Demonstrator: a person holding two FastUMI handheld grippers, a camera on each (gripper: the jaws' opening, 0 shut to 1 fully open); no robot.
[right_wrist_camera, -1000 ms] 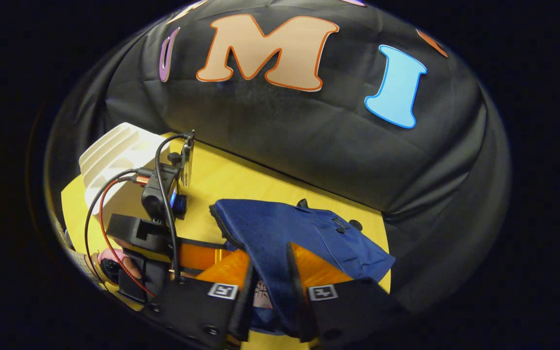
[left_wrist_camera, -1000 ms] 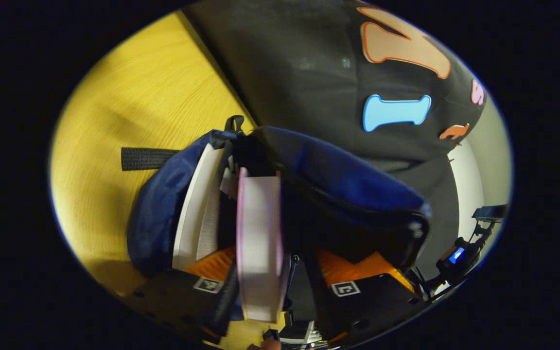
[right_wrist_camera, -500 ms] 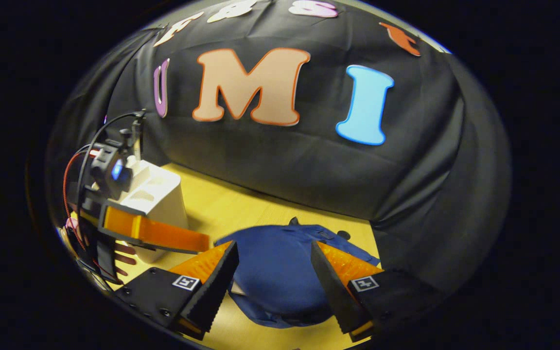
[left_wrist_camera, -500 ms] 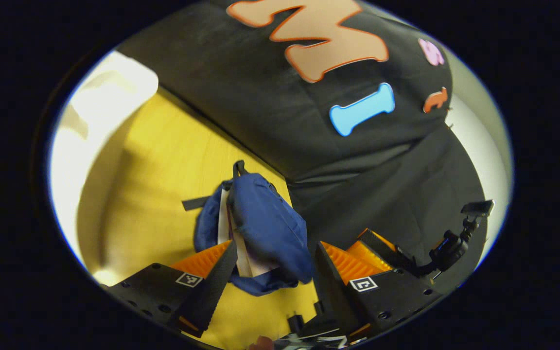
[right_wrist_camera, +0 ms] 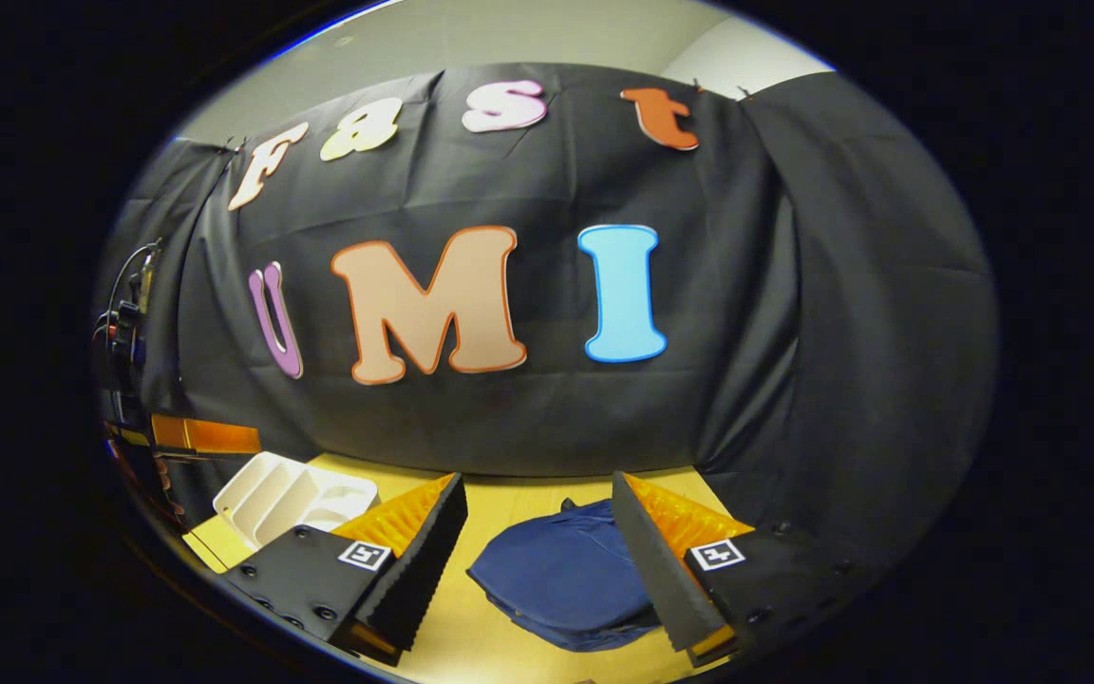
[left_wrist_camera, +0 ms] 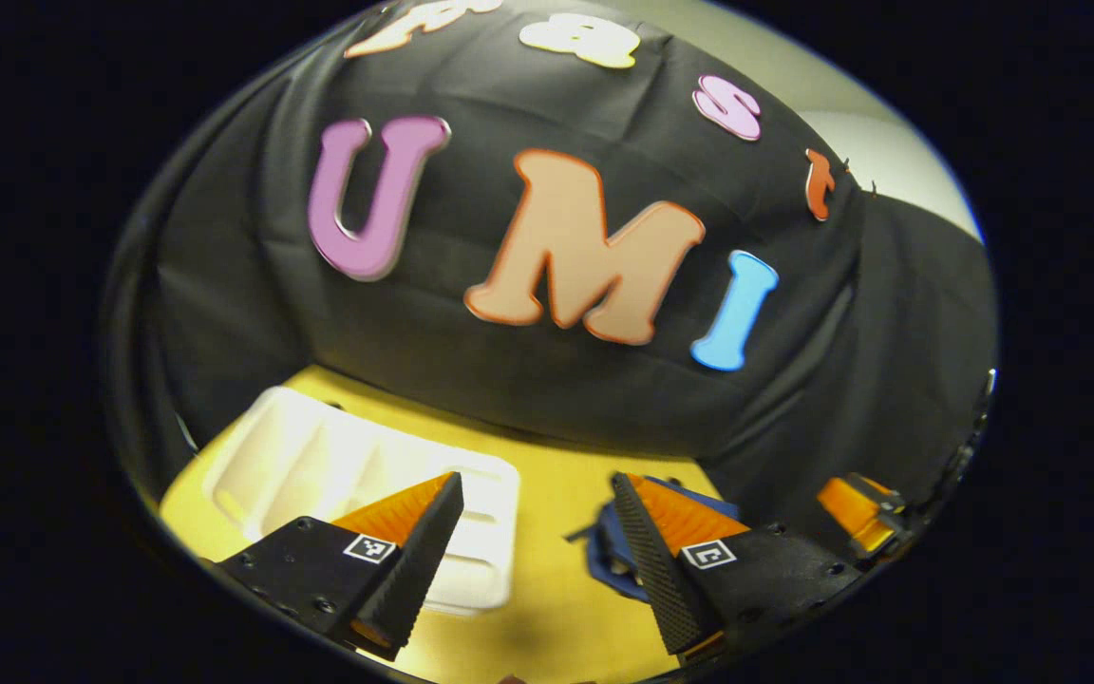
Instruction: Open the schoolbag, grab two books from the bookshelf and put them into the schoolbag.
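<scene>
schoolbag (right_wrist_camera: 561, 579) lies flat on the yellow table (right_wrist_camera: 471, 636) between the wide-spread fingers of the right gripper (right_wrist_camera: 536, 556), white bookshelf (left_wrist_camera: 357, 475) beyond the left gripper (left_wrist_camera: 533, 551), likewise agape and empty.

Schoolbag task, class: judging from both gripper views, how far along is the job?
Looks done: the schoolbag lies flat on the yellow table, and the white bookshelf appears empty. In hand: nothing, since the left gripper and right gripper are both open and raised above the table. Left: apparently nothing, though the books inside cannot be seen.
</scene>
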